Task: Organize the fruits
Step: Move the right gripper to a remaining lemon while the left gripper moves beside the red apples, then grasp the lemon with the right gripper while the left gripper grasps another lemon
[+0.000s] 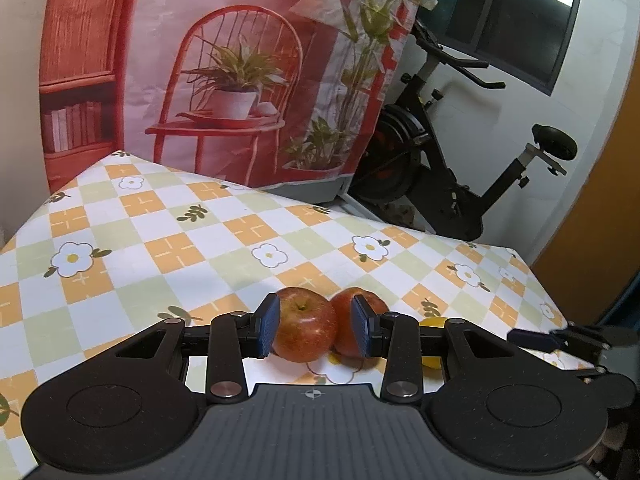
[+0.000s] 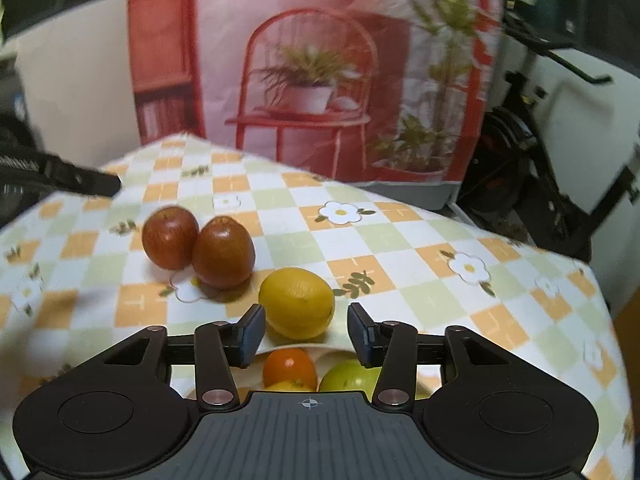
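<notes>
Plainly, our view: we look along both grippers over a tabletop (image 1: 168, 216) under a checked cloth with flowers and orange squares.
Left gripper (image 1: 316, 326): its jaws stand apart and hold nothing; we see two red apples just beyond the blue pads, no pad pressing on either.
Left apple (image 1: 304, 324): stem dimple up, resting on the cloth, touching its neighbour.
Right apple (image 1: 352, 320): partly hidden by the right pad in the left wrist view.
Right gripper (image 2: 306, 334): its jaws are apart and grip nothing; the lemon (image 2: 297, 303) lies on the cloth just past them, and neither pad touches it.
Lemon's place: near the apples, on their right, a gap between it and the right apple; in the left wrist view only a yellow sliver shows behind the finger linkage.
Plate (image 2: 280, 350): a pale rim shows under our right gripper, at the near edge of the tabletop; it holds an orange (image 2: 289, 367), a green fruit (image 2: 348, 376) and a bit of something yellow, mostly covered by the gripper body.
In the way: each gripper's own linkage hides the near cloth.
Around: a printed backdrop (image 1: 240, 72) of a red chair and potted plant hangs at the far edge; an exercise bike (image 1: 440, 152) stands past the far right corner.
</notes>
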A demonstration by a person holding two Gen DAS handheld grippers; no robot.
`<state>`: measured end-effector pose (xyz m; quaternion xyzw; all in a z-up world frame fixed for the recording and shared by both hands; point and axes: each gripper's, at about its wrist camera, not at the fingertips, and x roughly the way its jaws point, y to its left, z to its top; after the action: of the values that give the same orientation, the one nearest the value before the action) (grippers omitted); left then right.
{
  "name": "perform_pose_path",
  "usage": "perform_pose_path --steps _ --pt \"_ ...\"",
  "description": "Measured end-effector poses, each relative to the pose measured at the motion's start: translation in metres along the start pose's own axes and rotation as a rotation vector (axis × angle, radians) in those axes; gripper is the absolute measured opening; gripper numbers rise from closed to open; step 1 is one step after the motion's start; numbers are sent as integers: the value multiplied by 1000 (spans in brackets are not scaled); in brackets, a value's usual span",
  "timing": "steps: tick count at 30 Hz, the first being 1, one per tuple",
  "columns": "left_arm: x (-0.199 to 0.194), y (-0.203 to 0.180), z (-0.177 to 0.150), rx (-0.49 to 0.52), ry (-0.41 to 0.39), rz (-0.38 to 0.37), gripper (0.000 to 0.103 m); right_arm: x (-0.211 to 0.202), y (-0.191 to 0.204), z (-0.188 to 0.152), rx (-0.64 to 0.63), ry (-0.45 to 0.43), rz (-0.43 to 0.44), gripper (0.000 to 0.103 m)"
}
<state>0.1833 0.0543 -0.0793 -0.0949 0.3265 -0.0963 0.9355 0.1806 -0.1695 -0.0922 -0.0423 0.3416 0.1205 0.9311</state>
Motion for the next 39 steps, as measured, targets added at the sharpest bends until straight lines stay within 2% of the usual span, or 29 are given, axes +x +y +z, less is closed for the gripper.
perform_pose_path --steps 7,10,18,26,31,36,39 --pt "3 4 -1 0 13 -7 41 43 16 20 -146 101 -13 51" --pt "7 4 -2 -5 25 -14 41 60 25 28 -201 146 -17 58" --pt "15 11 0 -10 46 -27 41 89 35 34 -268 228 -17 58" --pt "19 13 -2 -18 63 -35 41 99 34 32 -268 264 -33 55" --pt "20 13 -2 -26 71 -36 41 98 33 29 -235 254 -46 55" --pt "20 14 -1 -37 78 -43 41 91 32 27 -139 237 -3 55" --pt "19 13 -2 -32 77 -40 41 87 41 26 -130 233 22 55"
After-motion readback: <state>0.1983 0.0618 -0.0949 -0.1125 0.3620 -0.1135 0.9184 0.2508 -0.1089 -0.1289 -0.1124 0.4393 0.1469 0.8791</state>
